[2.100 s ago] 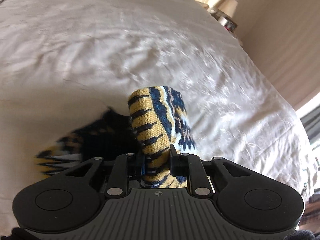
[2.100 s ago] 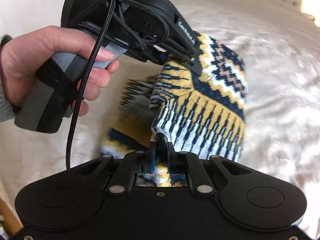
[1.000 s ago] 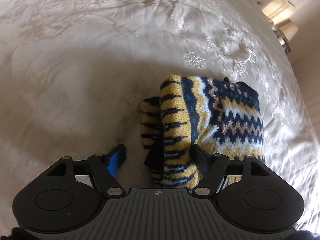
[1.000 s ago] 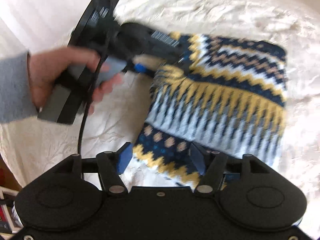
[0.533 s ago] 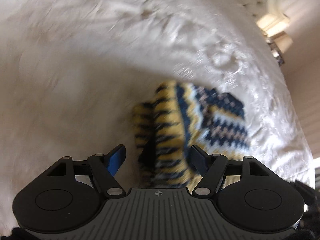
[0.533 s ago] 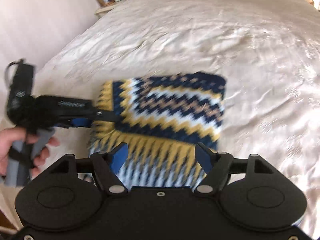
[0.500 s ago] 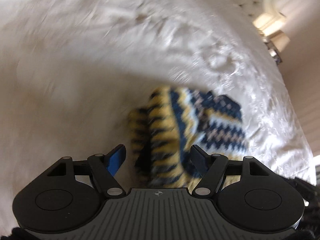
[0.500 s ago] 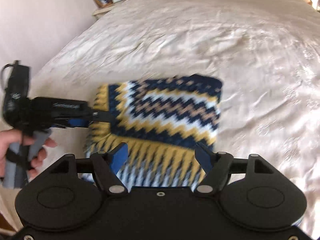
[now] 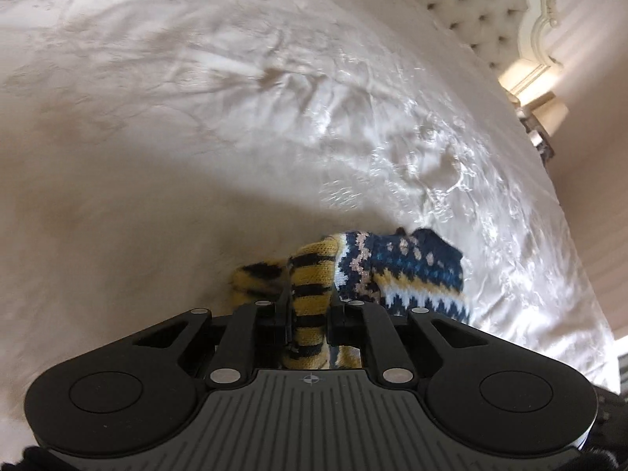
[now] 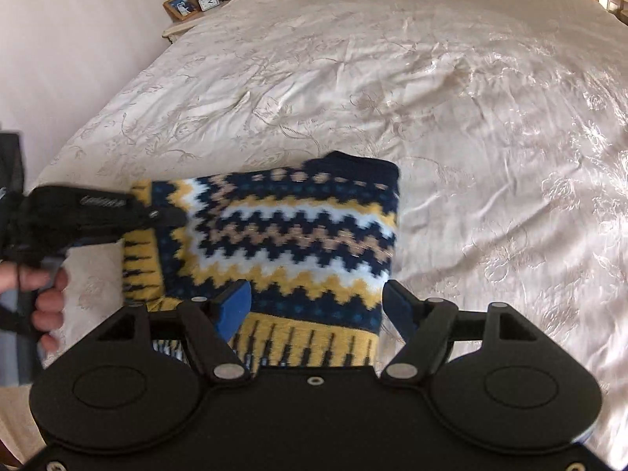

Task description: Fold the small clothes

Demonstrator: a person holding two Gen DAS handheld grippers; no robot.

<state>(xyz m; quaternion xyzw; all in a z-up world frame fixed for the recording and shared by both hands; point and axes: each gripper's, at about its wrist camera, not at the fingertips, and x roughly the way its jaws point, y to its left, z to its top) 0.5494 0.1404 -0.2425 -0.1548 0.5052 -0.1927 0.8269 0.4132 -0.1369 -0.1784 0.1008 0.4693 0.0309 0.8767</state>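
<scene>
A home bedroom. A wide bed [image 10: 451, 78] fills both views, spread with a shiny cream cover woven in a floral pattern. In the left wrist view a tufted, buttoned headboard [image 9: 471, 11] with a carved pale frame stands at the upper right, and a lit lamp [image 9: 530, 82] glows just below it at the right edge. In the right wrist view, upper left, a nightstand [image 10: 176, 29] against a plain pale wall holds a lamp base, a framed photo [image 10: 181, 6] and a small clock [image 10: 209, 0].
</scene>
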